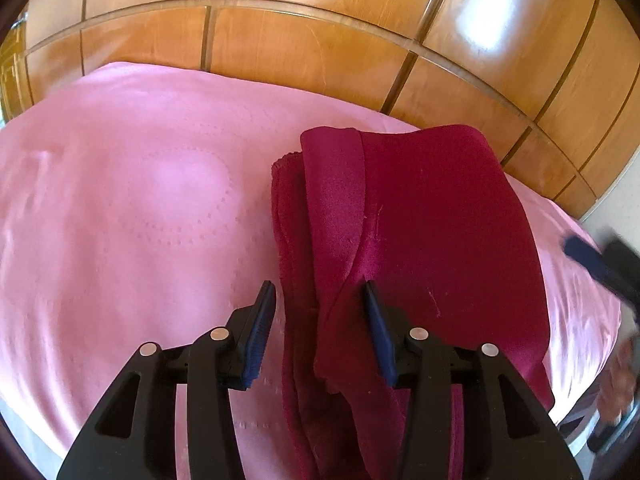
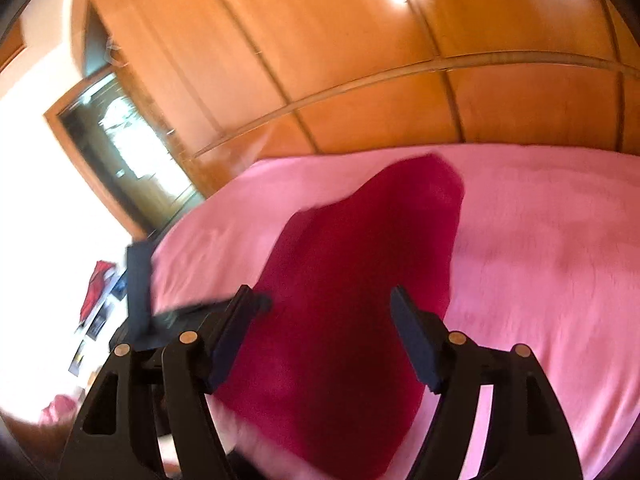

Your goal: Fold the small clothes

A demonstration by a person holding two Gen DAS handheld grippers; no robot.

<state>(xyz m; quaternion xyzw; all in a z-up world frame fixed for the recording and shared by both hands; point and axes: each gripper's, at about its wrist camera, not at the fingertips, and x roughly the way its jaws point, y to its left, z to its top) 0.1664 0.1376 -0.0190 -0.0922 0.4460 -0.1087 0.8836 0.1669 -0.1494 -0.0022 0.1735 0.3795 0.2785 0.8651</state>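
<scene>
Your crimson garment [image 1: 424,248] lies partly folded near the bed's [image 1: 120,200] far right edge, soft, light and floppy, so with left gripper [image 1: 320,292] and right gripper [image 2: 322,300] both open and empty, pinch its layered near hem.

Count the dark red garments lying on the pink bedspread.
1. The dark red garment lies folded in layers on the right part of the pink bedspread, below the wooden wardrobe panels. Another piece could be hidden under its folds.

A home bedroom: pink bedspread [image 1: 120,200] beside a wooden panelled wardrobe [image 1: 304,40].
</scene>
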